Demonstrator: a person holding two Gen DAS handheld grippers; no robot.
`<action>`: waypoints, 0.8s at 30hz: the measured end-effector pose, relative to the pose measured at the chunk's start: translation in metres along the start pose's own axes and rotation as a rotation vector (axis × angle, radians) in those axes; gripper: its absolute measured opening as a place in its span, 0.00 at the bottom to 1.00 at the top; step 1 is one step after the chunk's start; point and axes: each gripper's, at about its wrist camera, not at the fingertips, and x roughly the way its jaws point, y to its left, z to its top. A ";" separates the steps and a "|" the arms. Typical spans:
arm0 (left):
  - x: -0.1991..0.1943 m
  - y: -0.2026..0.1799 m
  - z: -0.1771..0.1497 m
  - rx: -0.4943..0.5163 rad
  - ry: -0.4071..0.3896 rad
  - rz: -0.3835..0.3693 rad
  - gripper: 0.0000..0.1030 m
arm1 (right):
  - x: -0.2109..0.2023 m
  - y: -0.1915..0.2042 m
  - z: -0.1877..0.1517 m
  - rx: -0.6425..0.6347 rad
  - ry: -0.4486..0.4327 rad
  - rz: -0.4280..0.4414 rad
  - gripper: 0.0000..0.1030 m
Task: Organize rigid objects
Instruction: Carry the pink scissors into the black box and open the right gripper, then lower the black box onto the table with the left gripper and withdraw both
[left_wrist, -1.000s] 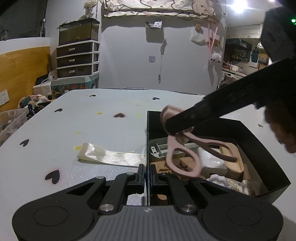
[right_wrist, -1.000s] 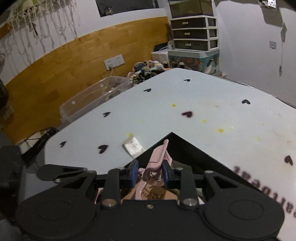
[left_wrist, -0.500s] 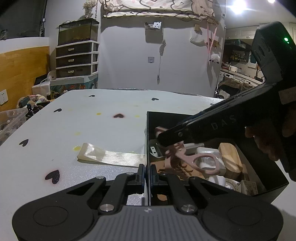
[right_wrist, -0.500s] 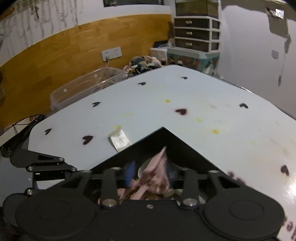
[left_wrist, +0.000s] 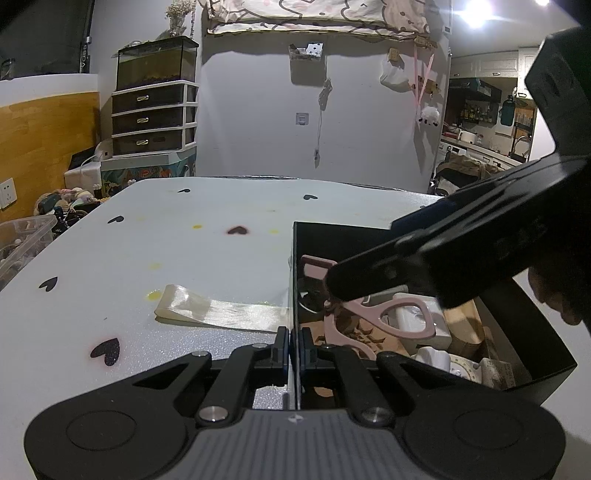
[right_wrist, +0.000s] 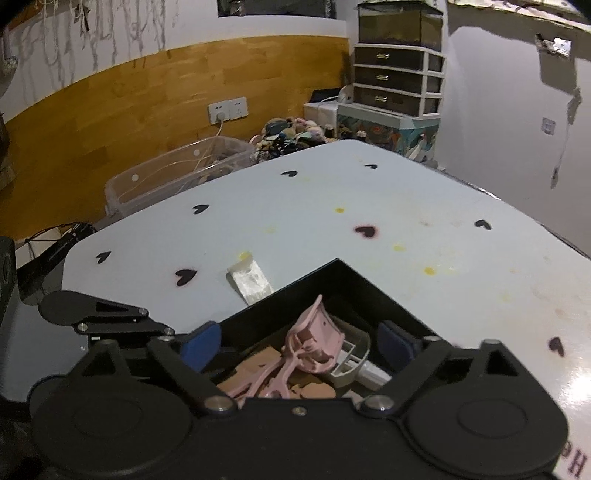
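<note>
On the pale counter, printed with small black hearts, sits an open black box holding assorted small things. Partial dark lettering shows at the lower right corner of the right wrist view, too cut off to read, and faint raised letters on the side of the right tool are blurred past reading. The left tool has its blue-padded fingers pressed nearly together, clamped on the thin near wall of the black box, one finger outside and one inside. The right tool hangs over the box's far corner with its blue pads spread wide, gripping nothing. Pink scissor-shaped tongs lie loose inside the box between and just below those open pads, the scooped end tilted up toward the box corner and the looped handles resting across a white block and a brown cardboard piece. A white plastic piece lies just beside the tongs on the right. A shiny strip of clear tape lies flat on the counter, its end touching the box's left wall. A clear plastic bin stands beyond the counter's far edge
</note>
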 end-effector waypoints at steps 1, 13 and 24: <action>0.000 0.000 0.000 0.000 0.000 0.000 0.05 | -0.001 0.000 0.000 0.005 -0.002 -0.005 0.94; 0.000 0.000 0.000 0.000 0.000 0.001 0.05 | -0.032 -0.014 -0.007 0.134 -0.042 -0.034 0.99; -0.001 0.000 -0.002 0.009 0.000 0.013 0.05 | -0.095 -0.006 -0.033 0.200 -0.185 -0.137 1.00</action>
